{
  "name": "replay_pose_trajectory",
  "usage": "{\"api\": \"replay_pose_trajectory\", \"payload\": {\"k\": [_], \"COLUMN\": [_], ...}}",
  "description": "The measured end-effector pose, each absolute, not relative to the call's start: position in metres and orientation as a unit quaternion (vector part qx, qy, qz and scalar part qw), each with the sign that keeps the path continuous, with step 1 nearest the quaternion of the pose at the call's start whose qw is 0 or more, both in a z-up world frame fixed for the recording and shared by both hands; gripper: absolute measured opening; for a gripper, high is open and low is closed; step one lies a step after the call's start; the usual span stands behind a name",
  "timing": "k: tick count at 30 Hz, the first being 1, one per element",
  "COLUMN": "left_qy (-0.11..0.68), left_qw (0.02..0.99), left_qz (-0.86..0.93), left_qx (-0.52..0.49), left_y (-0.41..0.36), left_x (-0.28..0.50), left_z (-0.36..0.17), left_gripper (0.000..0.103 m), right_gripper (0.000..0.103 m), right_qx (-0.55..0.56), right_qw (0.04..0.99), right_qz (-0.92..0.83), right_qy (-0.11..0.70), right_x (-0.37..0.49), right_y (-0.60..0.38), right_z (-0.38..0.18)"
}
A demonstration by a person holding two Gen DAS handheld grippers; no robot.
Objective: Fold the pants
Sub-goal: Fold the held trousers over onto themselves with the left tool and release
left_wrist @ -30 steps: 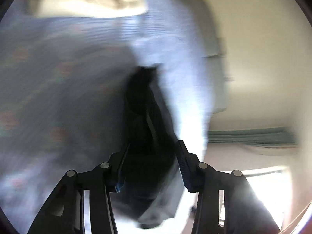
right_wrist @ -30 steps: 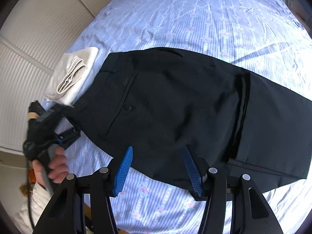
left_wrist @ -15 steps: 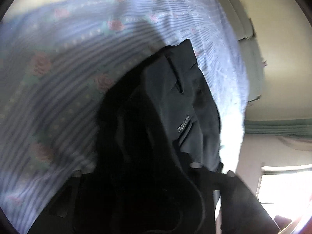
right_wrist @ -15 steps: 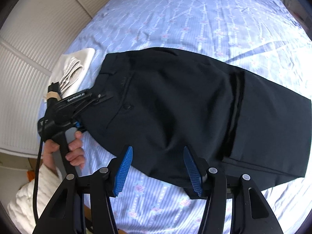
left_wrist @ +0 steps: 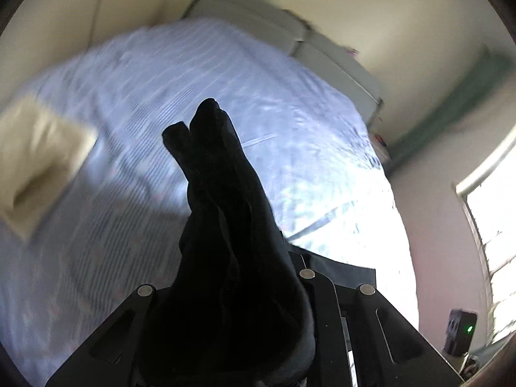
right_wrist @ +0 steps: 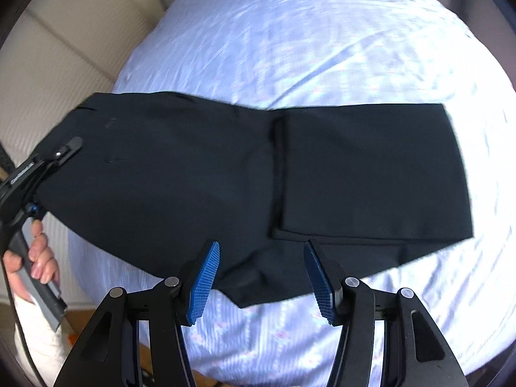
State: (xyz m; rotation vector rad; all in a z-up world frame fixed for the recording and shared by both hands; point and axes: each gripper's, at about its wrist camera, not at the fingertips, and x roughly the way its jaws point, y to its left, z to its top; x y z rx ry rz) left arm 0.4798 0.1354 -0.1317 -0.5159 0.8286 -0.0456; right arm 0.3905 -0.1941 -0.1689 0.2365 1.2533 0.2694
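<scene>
Black pants [right_wrist: 193, 177] lie across the blue striped bed sheet [right_wrist: 290, 32], the legs folded back into a doubled panel [right_wrist: 371, 174] on the right. At the left, my left gripper [right_wrist: 72, 145] pinches the waist corner and holds it up off the bed; its jaws are still closing on the cloth. In the left wrist view the gathered black cloth [left_wrist: 219, 177] rises from between the fingers and hides the left gripper's [left_wrist: 232, 277] pads. My right gripper [right_wrist: 261, 274] hovers open over the pants' near edge, its blue pads apart and pressing on nothing.
A folded cream cloth [left_wrist: 35, 158] lies on the sheet's left side. A padded cream panel [right_wrist: 48, 64] borders the bed on the left. A hand [right_wrist: 35, 258] in a white sleeve holds the left gripper's handle. A bright window [left_wrist: 493, 209] is at the right.
The left gripper closed on the waist corner and rose with it, rolling as it went. The right gripper slid sideways along the pants' near edge, still open.
</scene>
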Motion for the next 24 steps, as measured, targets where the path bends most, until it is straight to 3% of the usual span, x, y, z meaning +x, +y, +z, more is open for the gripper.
{"api": "replay_pose_trajectory", "payload": {"k": [12,24], "left_qy": [0.421,0.527], "left_qw": [0.901,0.845], "left_qz": [-0.07,-0.095], "left_qx": [-0.079,0.0], "left_y": [-0.017,-0.192], "left_x": [0.484,0.51], "left_z": [-0.089,-0.159], "left_gripper": [0.019,0.019], "right_gripper": [0.056,0.056], "right_qx": [0.189,0.232], "right_qw": [0.817,0.811], "right_qz": [0.092,0.069], "right_qy": [0.538,0.532], "right_x": [0.366,0.353], "right_y": [-0.312,-0.418], "right_z": [-0.144,-0.156]}}
